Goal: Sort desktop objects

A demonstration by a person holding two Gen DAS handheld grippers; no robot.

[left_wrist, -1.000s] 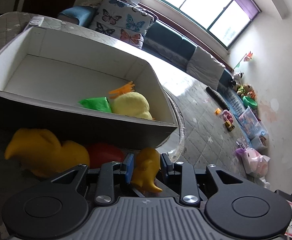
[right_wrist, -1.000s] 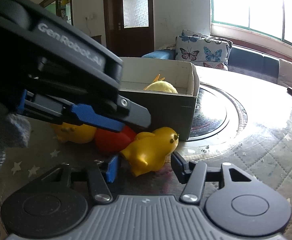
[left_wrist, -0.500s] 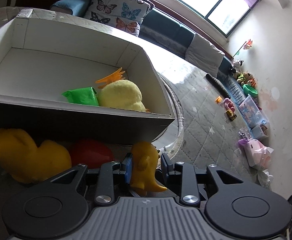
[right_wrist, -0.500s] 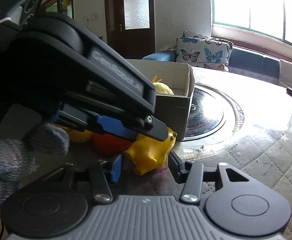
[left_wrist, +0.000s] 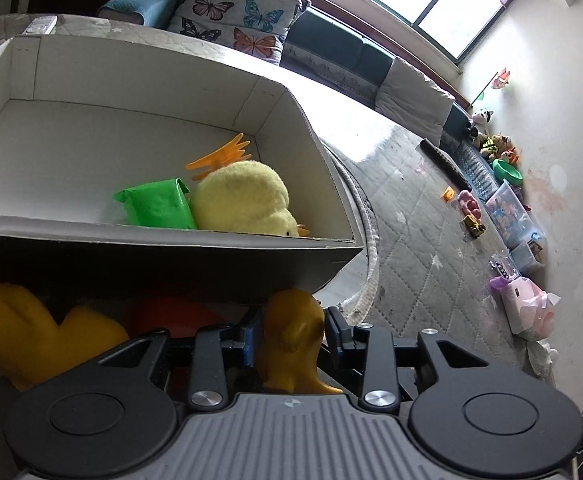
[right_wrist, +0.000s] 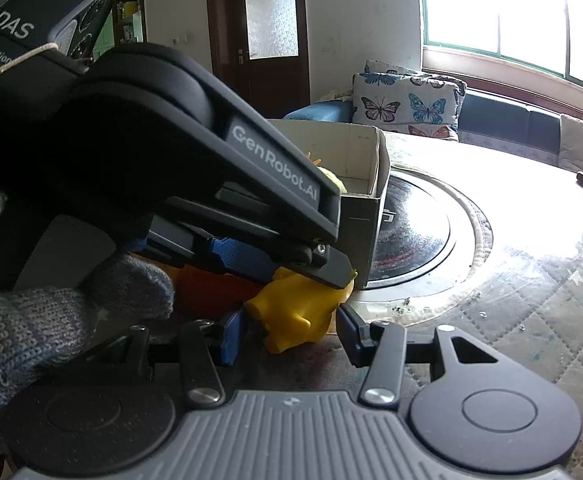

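While clamped on the small glossy yellow rubber duck [left_wrist: 291,340], squeeze the left tongs [left_wrist: 293,336] evenly and lift straight up before swinging over the near wall of the white-lined cardboard box [left_wrist: 171,236]; clear that rim fully to avoid knocking the toy loose. Draw back the right tongs [right_wrist: 289,336], now spread apart on either side of the same duck without gripping. Release low, onto bare box floor beside the green foil packet [left_wrist: 155,208], pale yellow plush chick [left_wrist: 243,200] and orange plastic clip [left_wrist: 219,156]. Smooth, moulded, one-colour yellow; probably slippery and slightly squashy. Sits just before the box's near right corner, toward the near edge of the quilted tabletop [left_wrist: 411,248], beside a red rounded toy [left_wrist: 163,316] and a larger yellow rubber animal [left_wrist: 31,332]; resting or lifted, cannot tell.
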